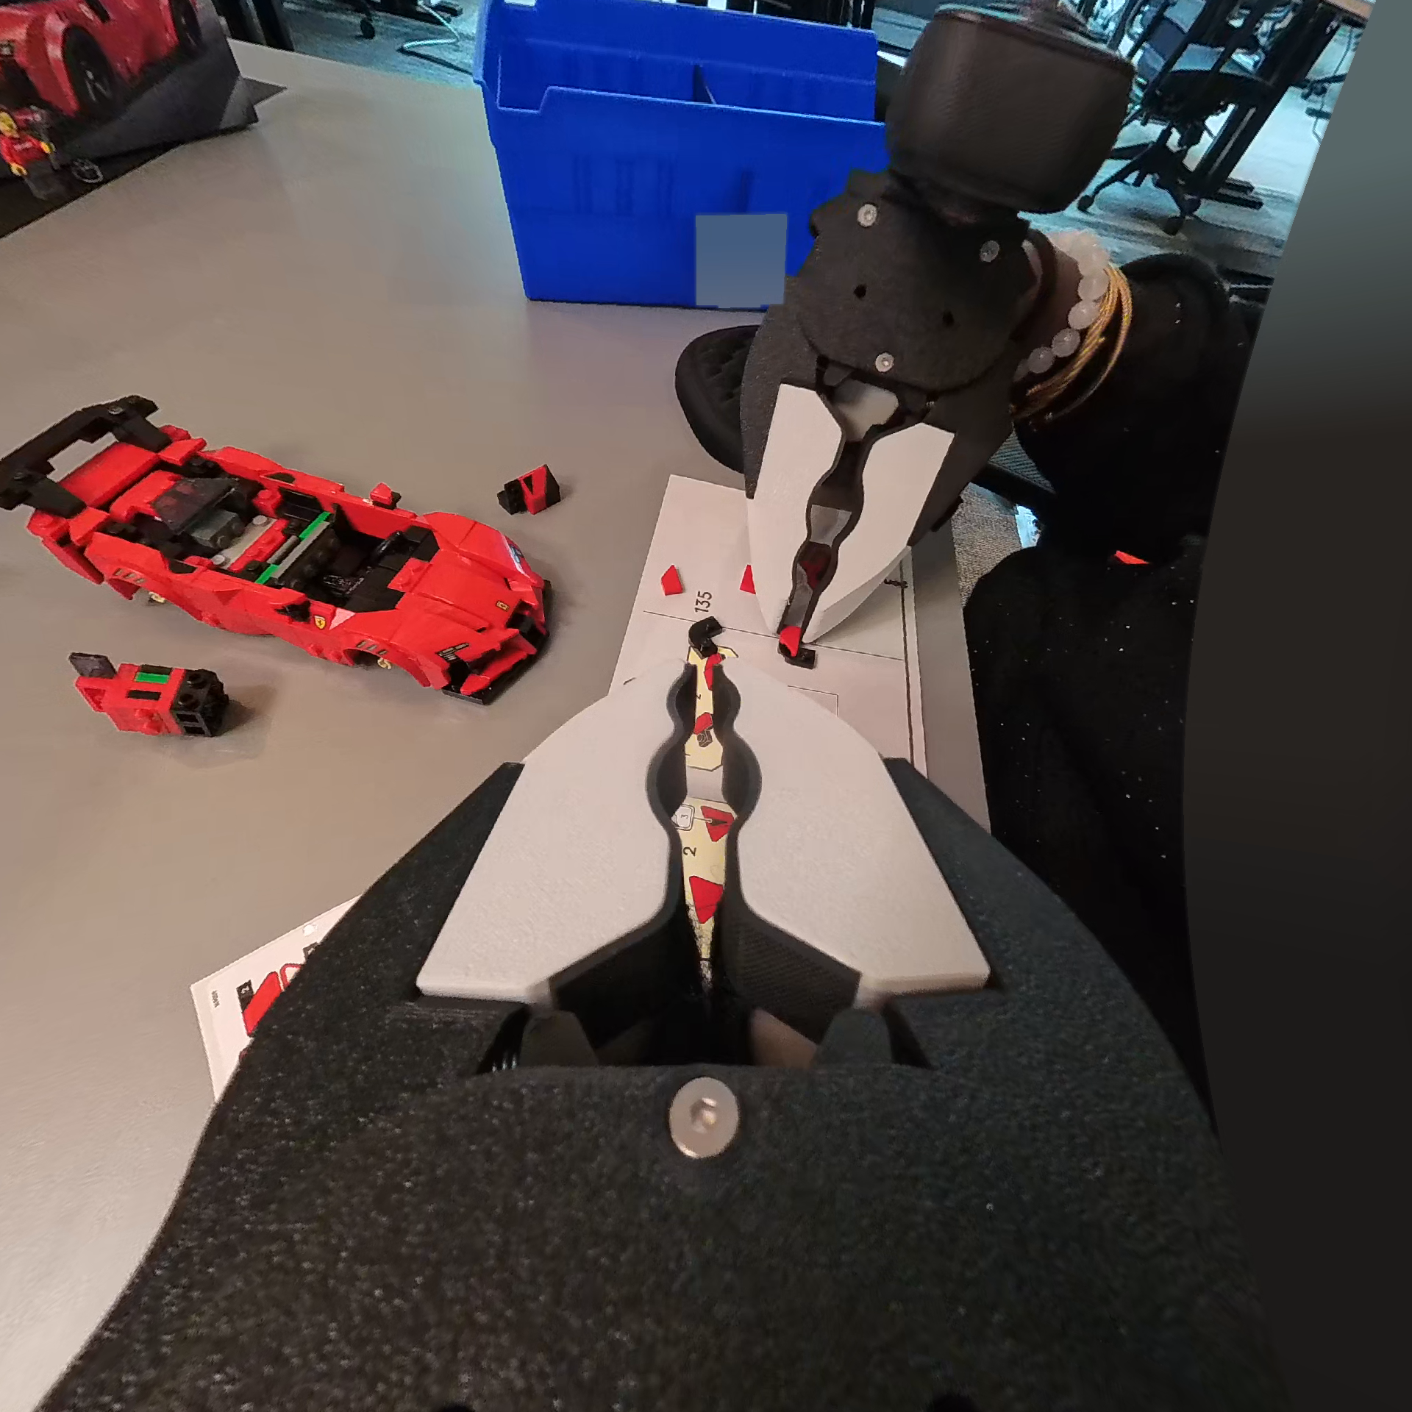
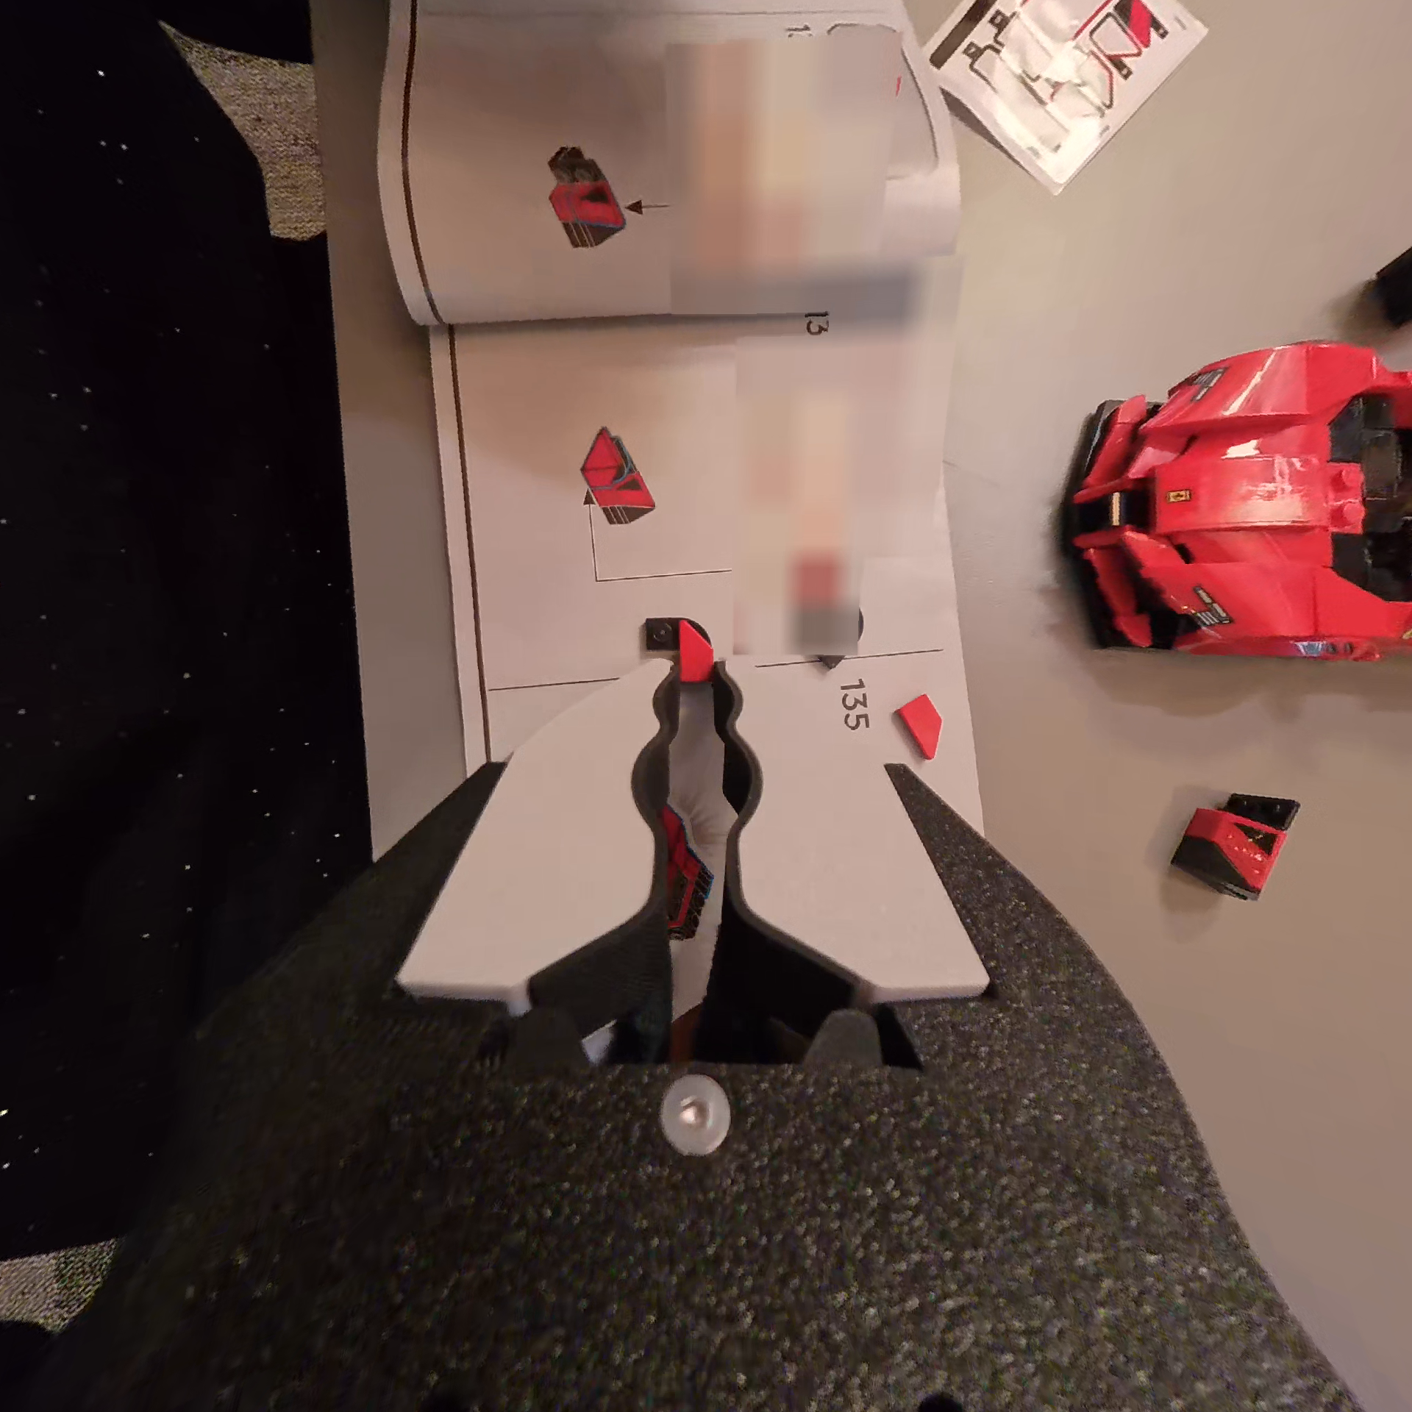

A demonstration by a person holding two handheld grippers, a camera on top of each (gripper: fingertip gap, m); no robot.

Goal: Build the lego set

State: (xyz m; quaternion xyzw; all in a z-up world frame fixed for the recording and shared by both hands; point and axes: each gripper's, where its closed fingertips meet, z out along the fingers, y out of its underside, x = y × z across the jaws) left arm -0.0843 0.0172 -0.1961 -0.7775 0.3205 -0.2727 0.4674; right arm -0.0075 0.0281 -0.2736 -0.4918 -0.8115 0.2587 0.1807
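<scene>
Firmly, right gripper pinches red wedge.

Car left of booklet; bin behind

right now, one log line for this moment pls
right gripper: shut on red slope piece | over black plate | left gripper: shut on black clip piece

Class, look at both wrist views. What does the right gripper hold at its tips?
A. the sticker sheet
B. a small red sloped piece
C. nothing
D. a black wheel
B: the right gripper is closed on a small red sloped piece, just above a black piece lying on the instruction booklet.
</scene>
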